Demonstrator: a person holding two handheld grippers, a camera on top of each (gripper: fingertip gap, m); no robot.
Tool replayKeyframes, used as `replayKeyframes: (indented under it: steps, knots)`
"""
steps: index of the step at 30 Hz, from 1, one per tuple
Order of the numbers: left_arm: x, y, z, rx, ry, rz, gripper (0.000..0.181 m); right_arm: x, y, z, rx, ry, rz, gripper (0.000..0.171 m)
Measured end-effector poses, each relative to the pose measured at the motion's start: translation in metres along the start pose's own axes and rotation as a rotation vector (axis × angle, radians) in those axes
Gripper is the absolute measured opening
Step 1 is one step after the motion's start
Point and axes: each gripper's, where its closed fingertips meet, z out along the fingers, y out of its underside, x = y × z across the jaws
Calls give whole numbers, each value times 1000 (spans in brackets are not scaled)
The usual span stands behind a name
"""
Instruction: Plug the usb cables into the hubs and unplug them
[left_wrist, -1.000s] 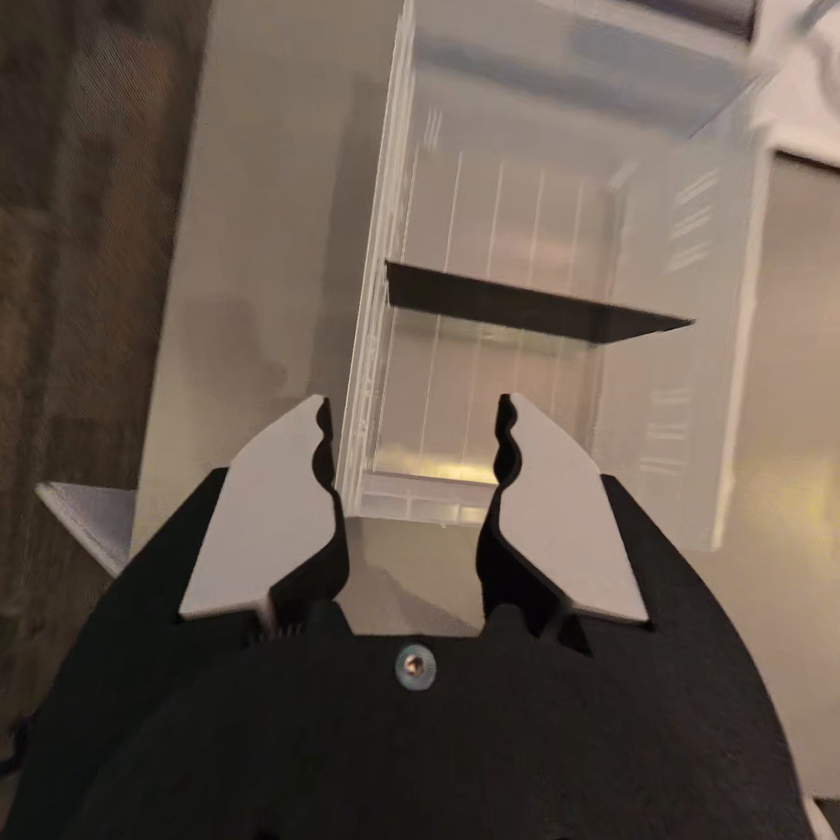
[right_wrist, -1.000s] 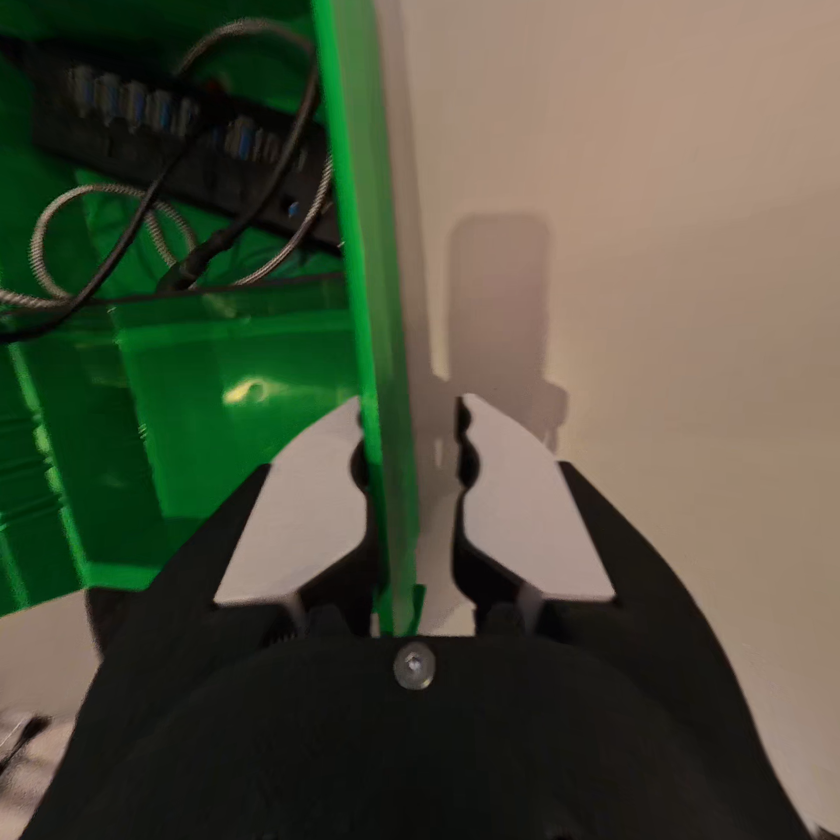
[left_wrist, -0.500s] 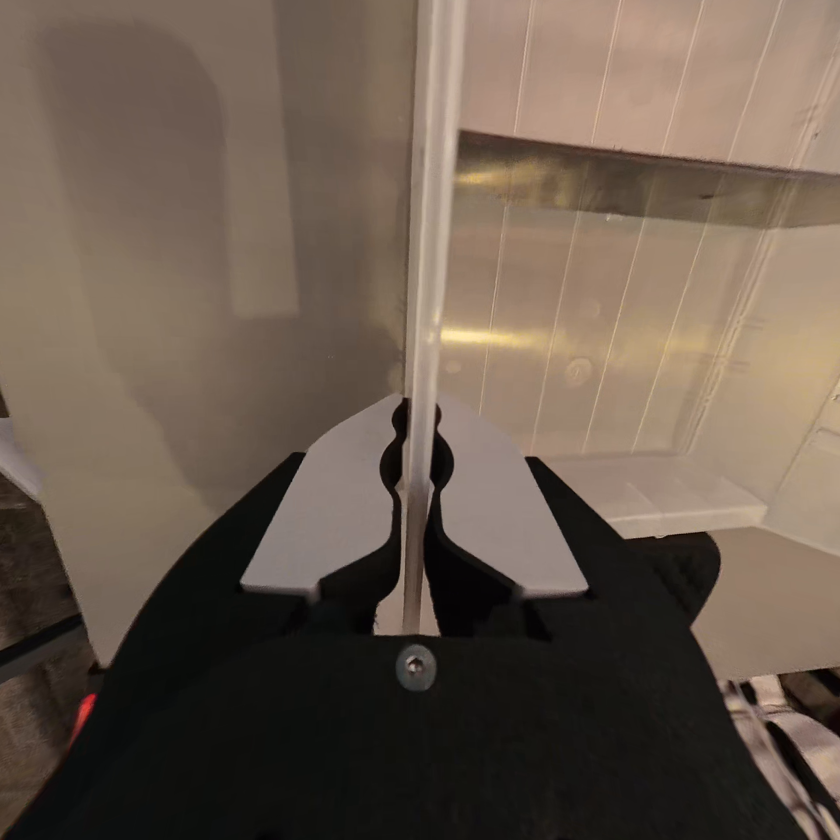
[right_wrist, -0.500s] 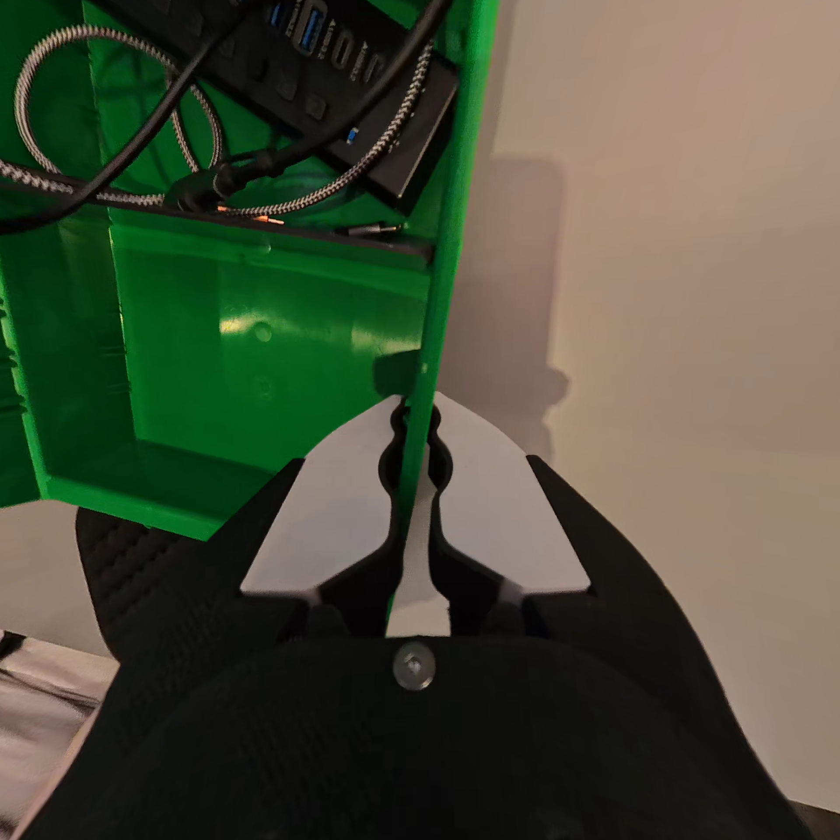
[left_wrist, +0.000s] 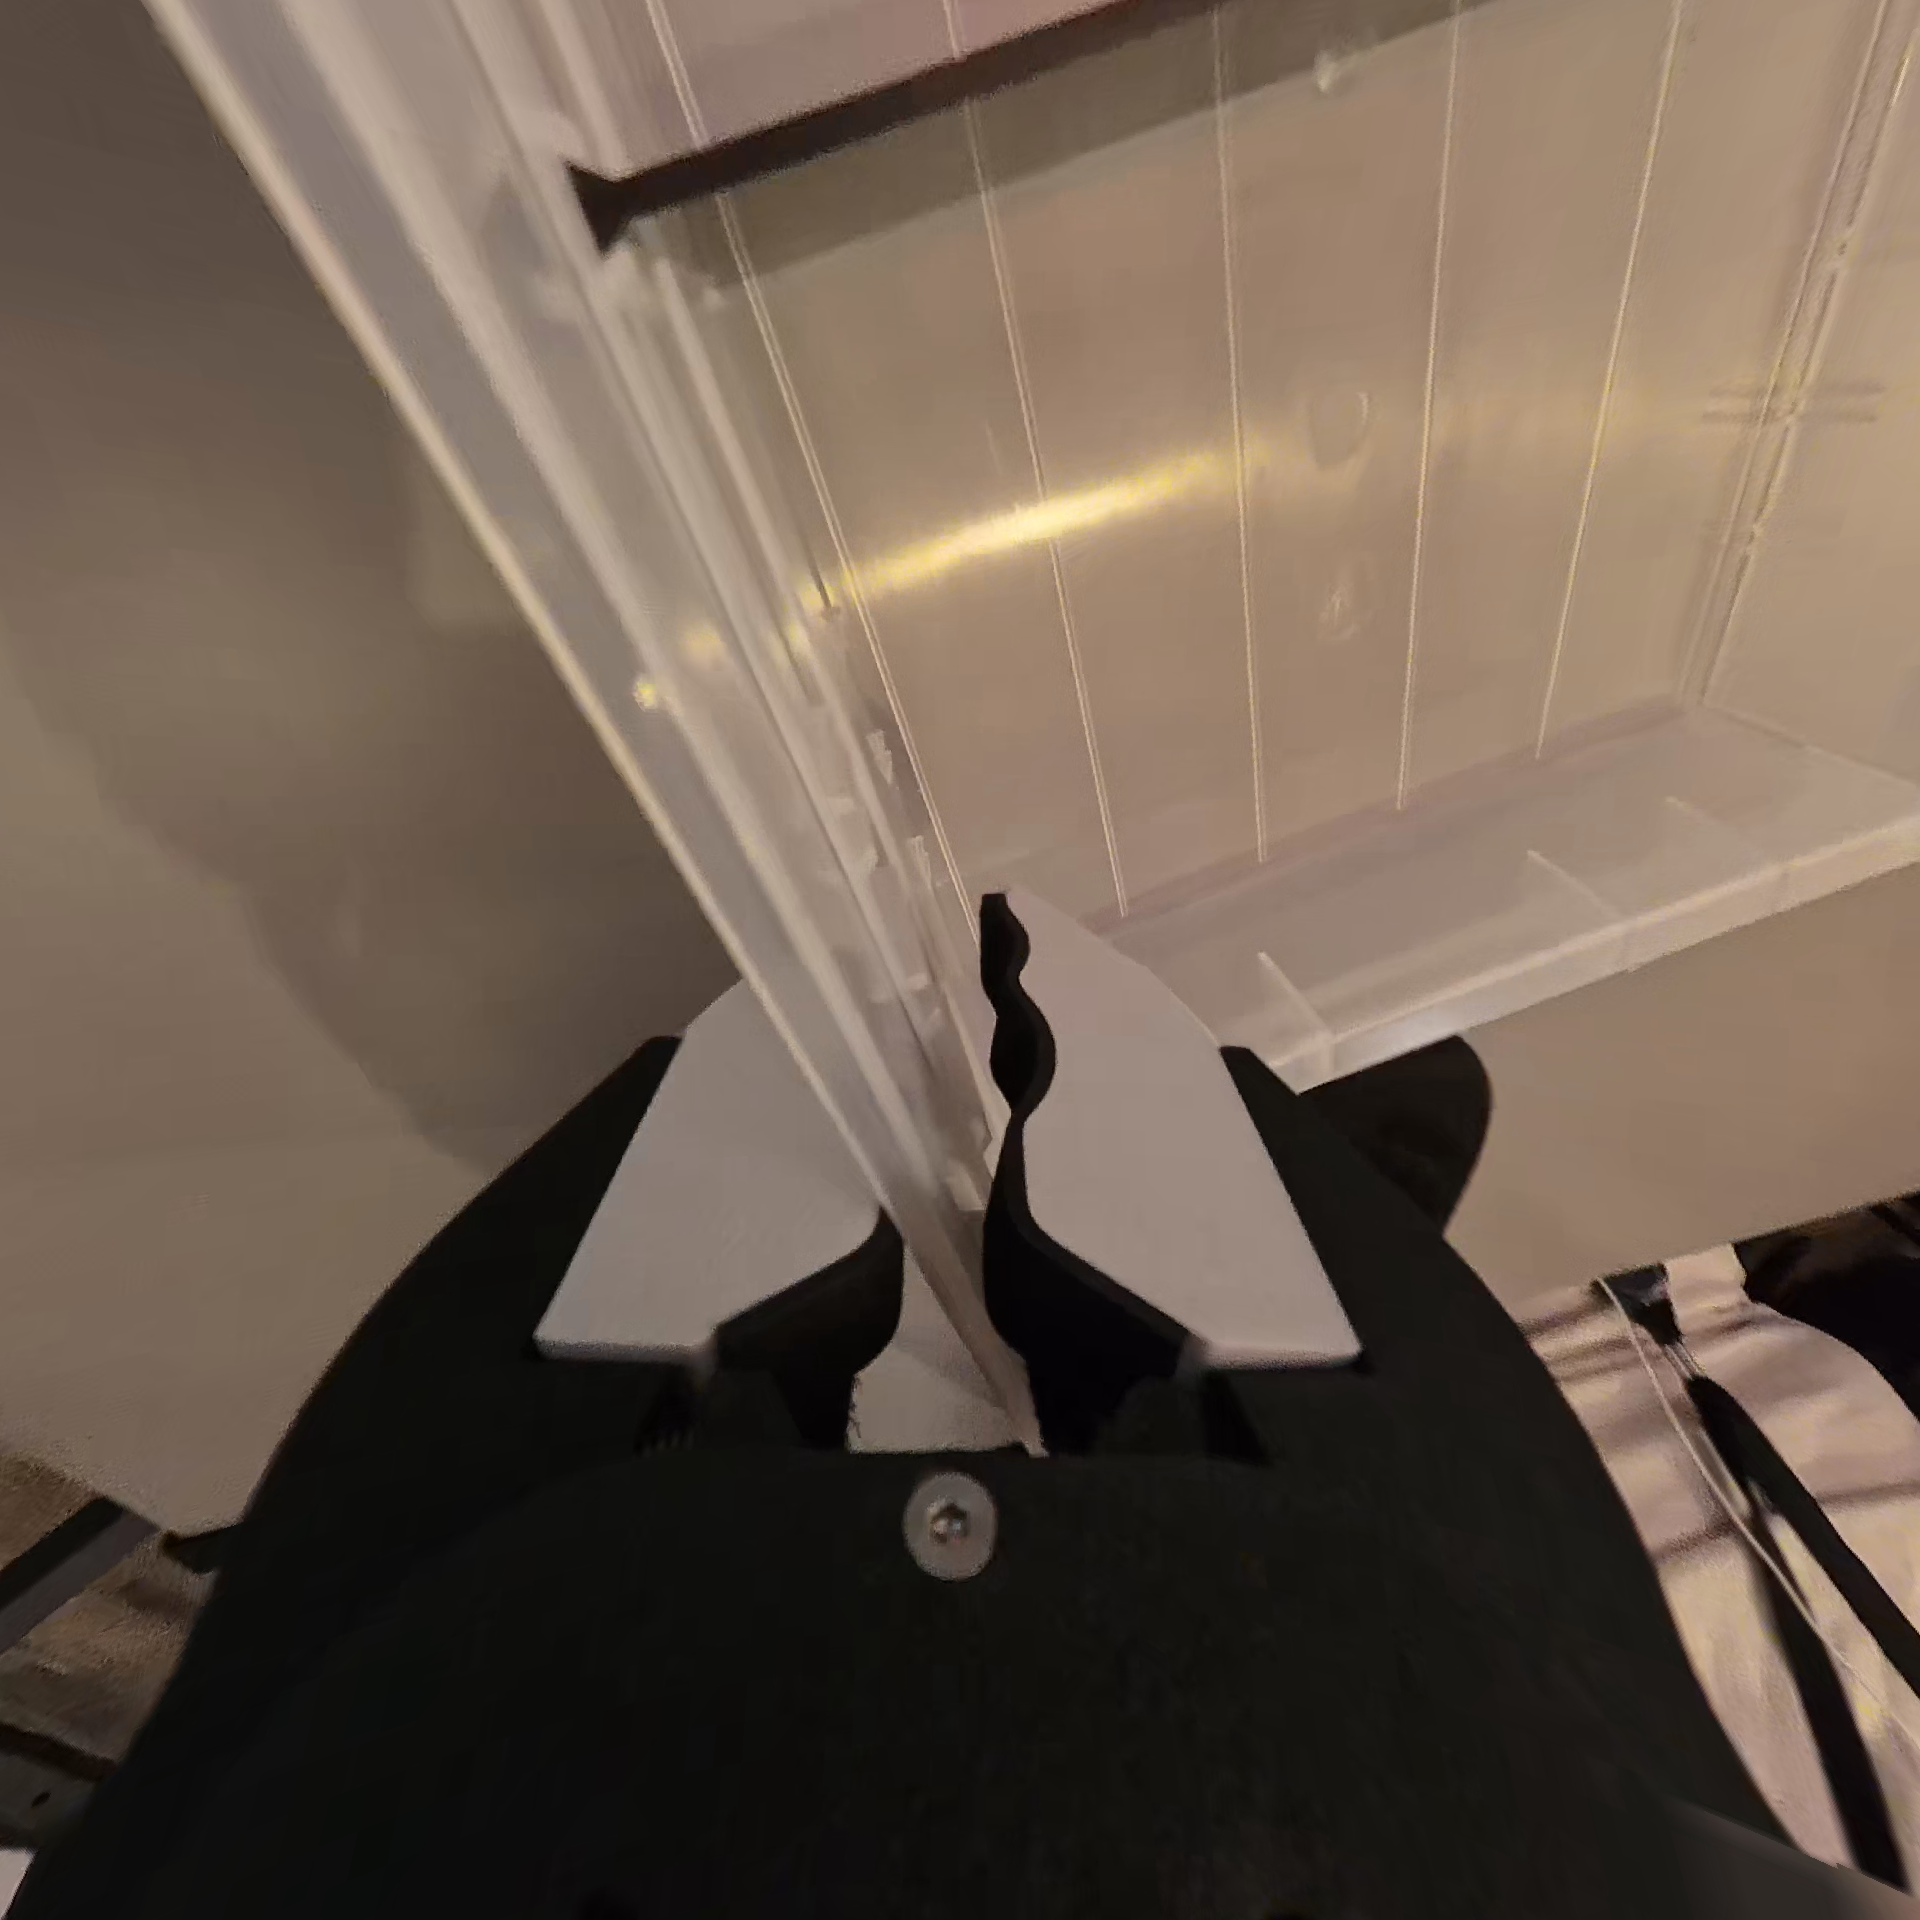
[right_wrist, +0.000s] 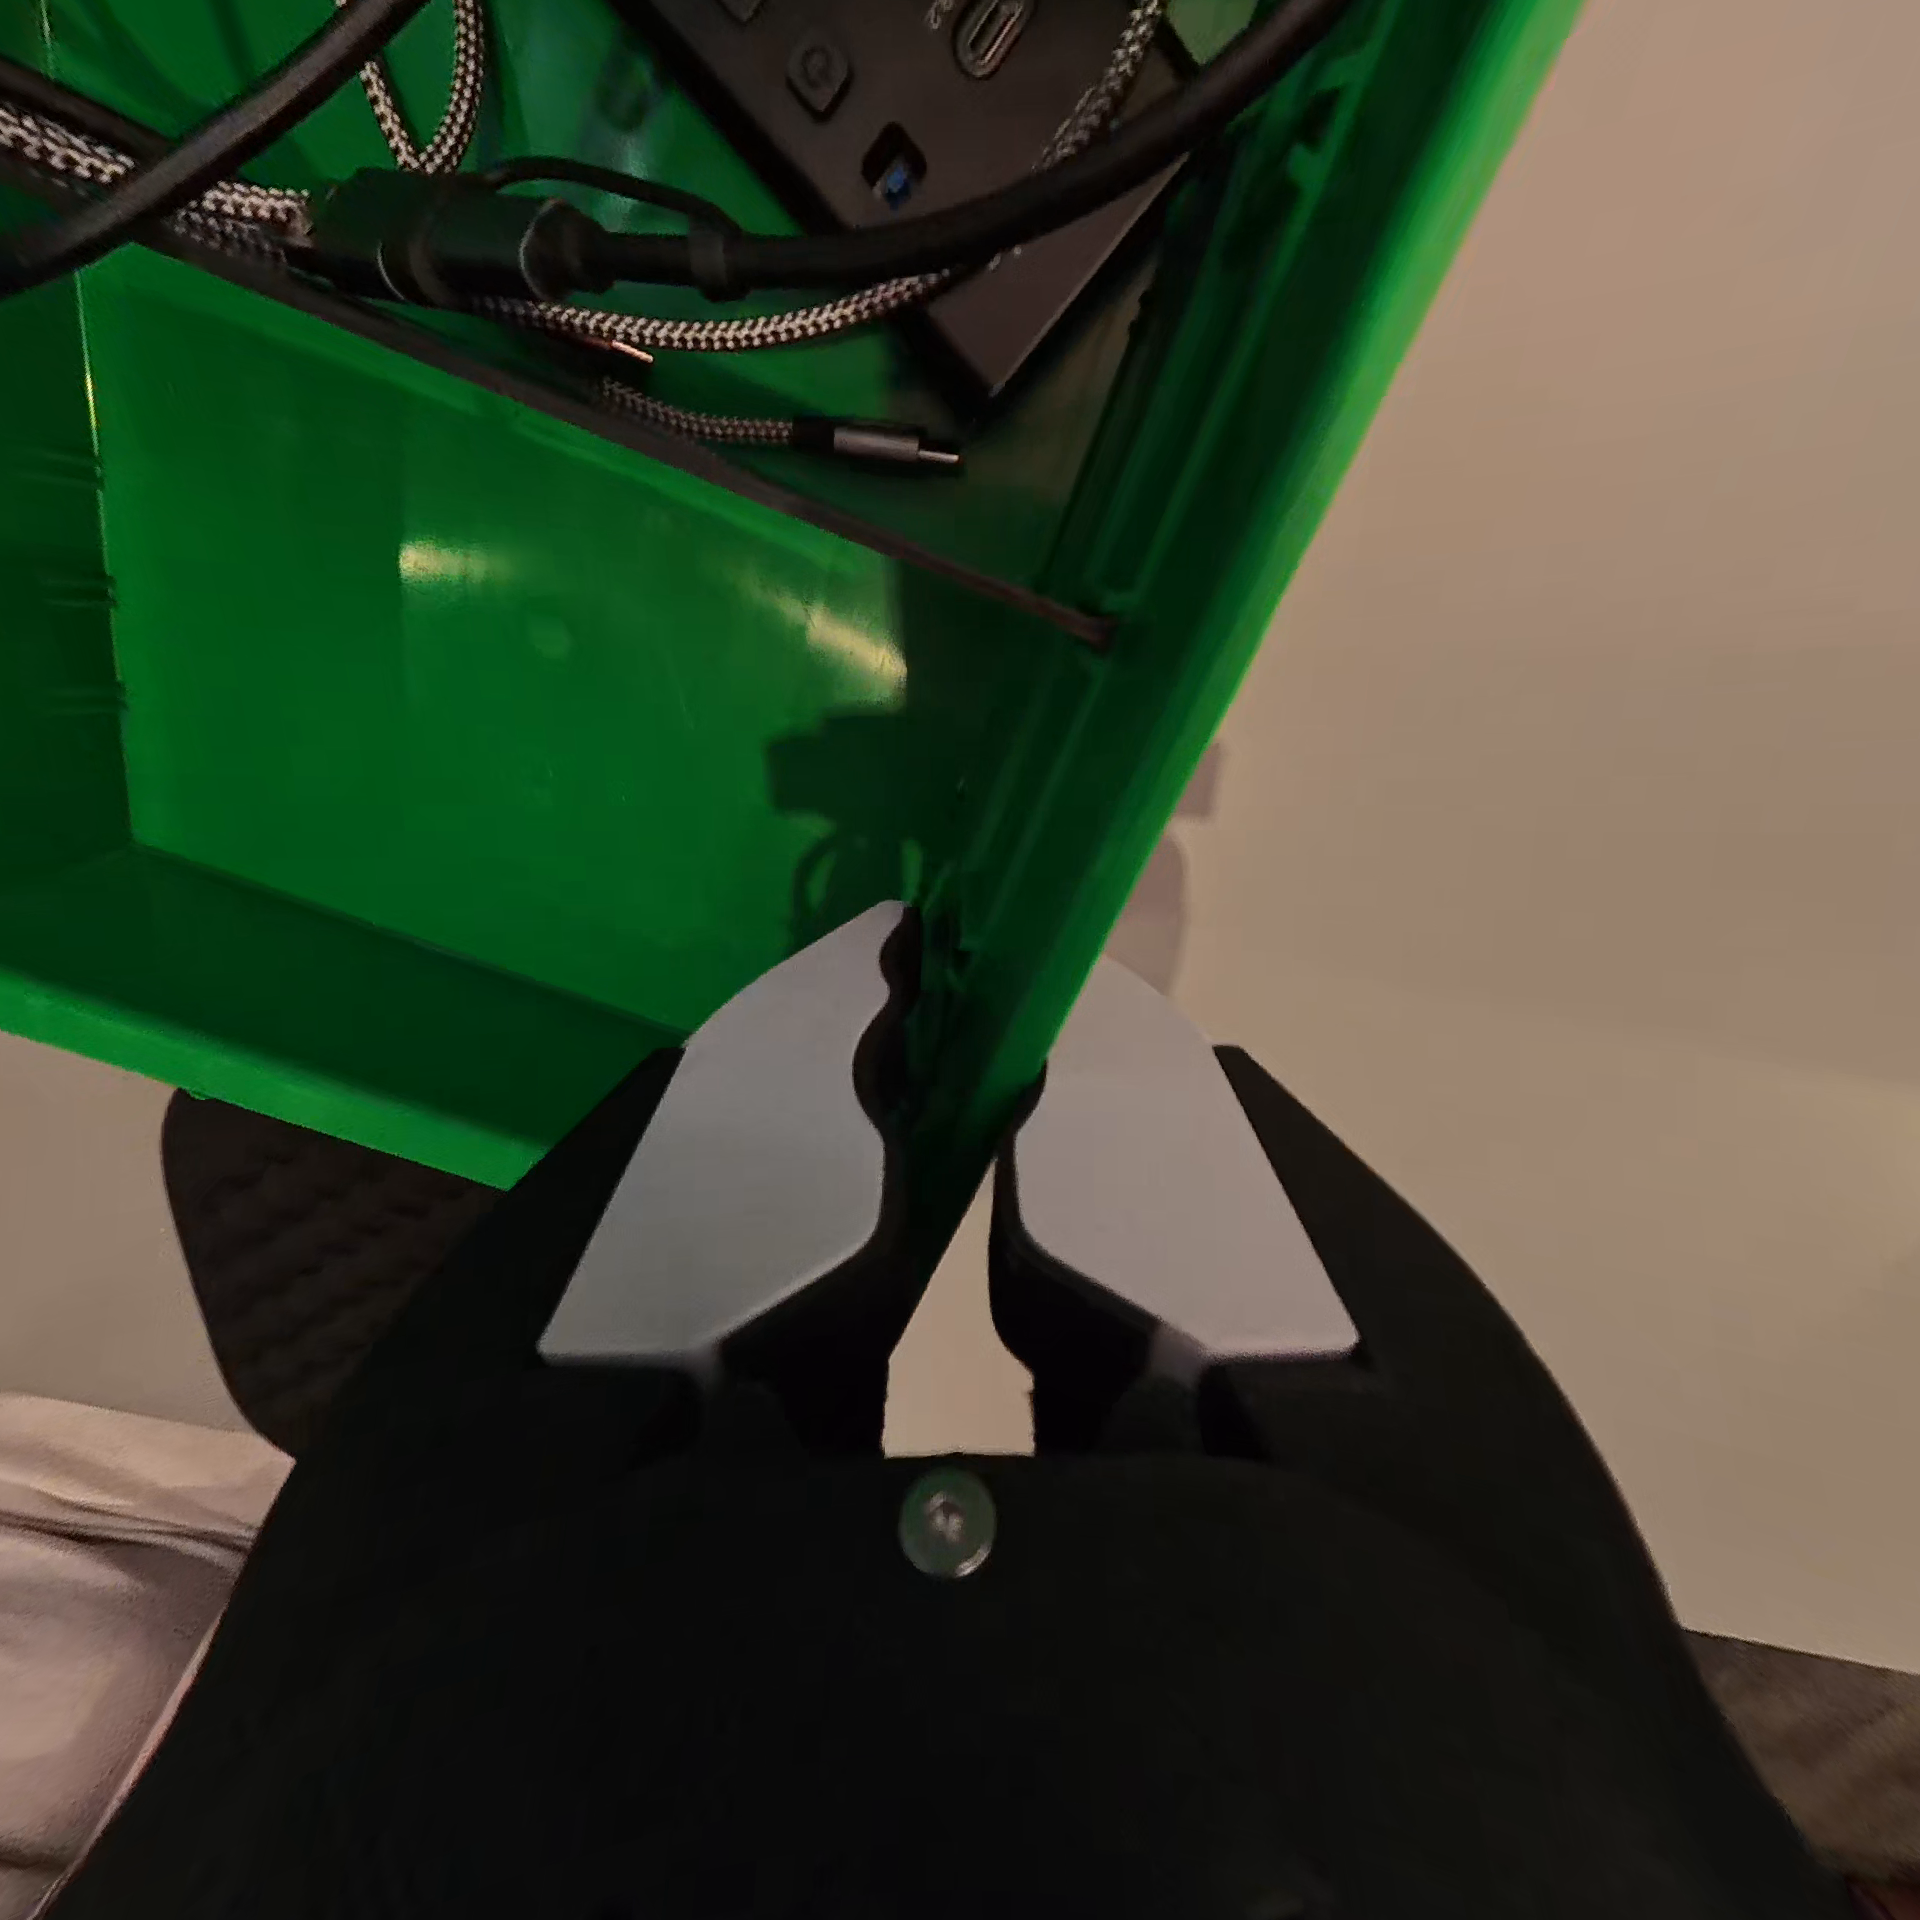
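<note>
So: left gripper (left_wrist: 935, 1039) clamps ribbed side wall of clear plastic bin (left_wrist: 1351, 520). Right gripper (right_wrist: 977, 1039) clamps rim of glossy green bin (right_wrist: 468, 675). Ahead of right fingers, inside the bin: flat black hub (right_wrist: 935, 156), braided cables (right_wrist: 727, 332), smooth black cable (right_wrist: 1039, 218), loose metal plug (right_wrist: 883, 442).

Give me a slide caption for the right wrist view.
Right gripper clamped on the side wall of a tilted green bin holding a black USB hub and loose braided cables.
</note>
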Motion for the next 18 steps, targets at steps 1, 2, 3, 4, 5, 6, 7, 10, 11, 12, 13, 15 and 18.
replayKeyframes:
  steps: [1,2,3,4,5,6,7,10,11,12,13,15,18]
  knots:
    - [8,2,4,-32,13,5,12,-5,-3,1,-1,-3,-12,13]
    - [14,4,8,-70,7,19,14,-9,-6,1,-3,-3,-26,13]
    - [18,7,11,-106,-17,38,18,-14,-9,2,-6,1,-41,13]
    - [22,7,13,-124,-37,46,21,-19,-12,3,-10,3,-54,12]
    - [28,6,14,-131,-43,47,21,-26,-14,4,-15,-1,-65,12]
    - [36,5,15,-140,-29,50,21,-32,-17,5,-21,-3,-77,12]
    - [44,4,17,-146,-9,55,21,-38,-20,6,-26,-1,-91,12]
    - [60,0,20,-162,-28,89,22,-55,-29,8,-47,9,-123,12]
    - [63,-1,21,-168,-44,101,23,-61,-32,9,-50,14,-136,12]
    - [67,-2,22,-172,-55,112,23,-67,-35,10,-53,17,-151,13]
    - [71,-3,23,-174,-62,124,23,-73,-37,11,-56,17,-162,14]
    - [78,-5,25,-179,-80,148,23,-85,-40,12,-68,13,-173,14]
    - [85,-8,28,-185,-130,185,23,-96,-40,13,-101,43,-193,18]
